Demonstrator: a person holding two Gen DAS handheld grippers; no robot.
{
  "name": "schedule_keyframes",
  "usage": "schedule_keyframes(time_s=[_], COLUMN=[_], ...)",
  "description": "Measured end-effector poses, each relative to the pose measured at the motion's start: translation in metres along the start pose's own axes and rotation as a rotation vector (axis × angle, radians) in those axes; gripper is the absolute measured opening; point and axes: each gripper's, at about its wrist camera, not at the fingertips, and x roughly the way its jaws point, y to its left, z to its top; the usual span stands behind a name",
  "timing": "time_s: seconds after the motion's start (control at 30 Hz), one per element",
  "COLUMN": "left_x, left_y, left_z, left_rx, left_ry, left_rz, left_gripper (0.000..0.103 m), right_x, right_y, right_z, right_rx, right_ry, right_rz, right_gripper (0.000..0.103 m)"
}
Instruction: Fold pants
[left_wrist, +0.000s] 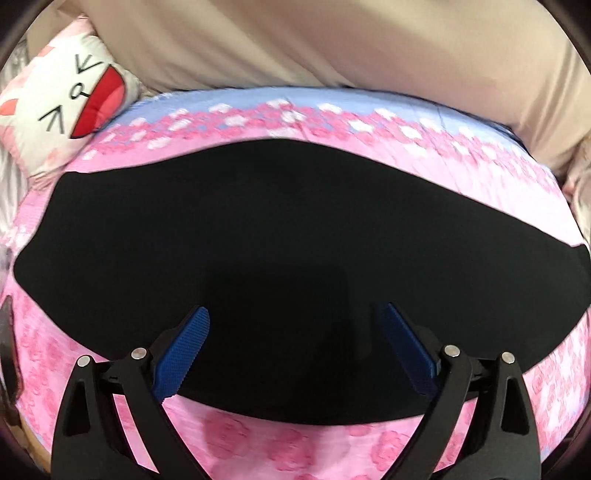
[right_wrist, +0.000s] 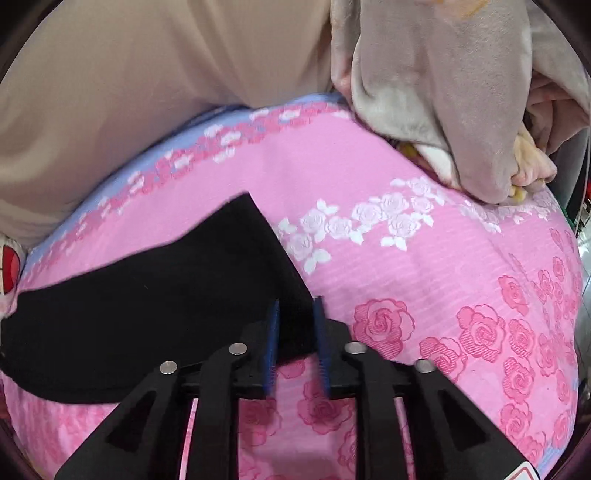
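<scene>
The black pants (left_wrist: 258, 229) lie flat across the pink rose-print bed sheet (left_wrist: 258, 443). My left gripper (left_wrist: 295, 317) is open, its blue pads (left_wrist: 184, 350) spread wide over the near edge of the pants. In the right wrist view the pants (right_wrist: 147, 295) end in a corner at the middle. My right gripper (right_wrist: 297, 306) has its blue pads (right_wrist: 272, 343) a narrow gap apart, astride the near right corner of the pants. The cloth lies between them; I cannot tell whether they pinch it.
A white cat-face cushion (left_wrist: 66, 107) lies at the far left. A beige sheet or wall (left_wrist: 295, 40) rises behind the bed. A heap of grey and cream blankets (right_wrist: 443, 92) sits at the far right of the bed sheet (right_wrist: 443, 258).
</scene>
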Motion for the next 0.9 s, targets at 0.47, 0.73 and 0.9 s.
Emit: schedule_keyframes(time_s=[0.47, 0.73, 0.9], left_x=[-0.005, -0.012, 0.017], left_y=[-0.005, -0.023, -0.031], left_z=[-0.032, -0.012, -0.005], left_rx=[0.037, 0.036, 0.053], left_ry=[0.043, -0.074, -0.002], left_rz=[0.038, 0.187, 0.196], left_gripper=[0.095, 0.095, 0.095], right_x=[0.003, -0.038, -0.033], right_y=[0.043, 0.095, 0.185], right_z=[0.018, -0.017, -0.031], right_rx=[0.031, -0.006, -0.192], right_ry=[-0.034, -0.064, -0.025], right_rz=[0.066, 0.129, 0.2], right_gripper=[0.041, 0.05, 0.05])
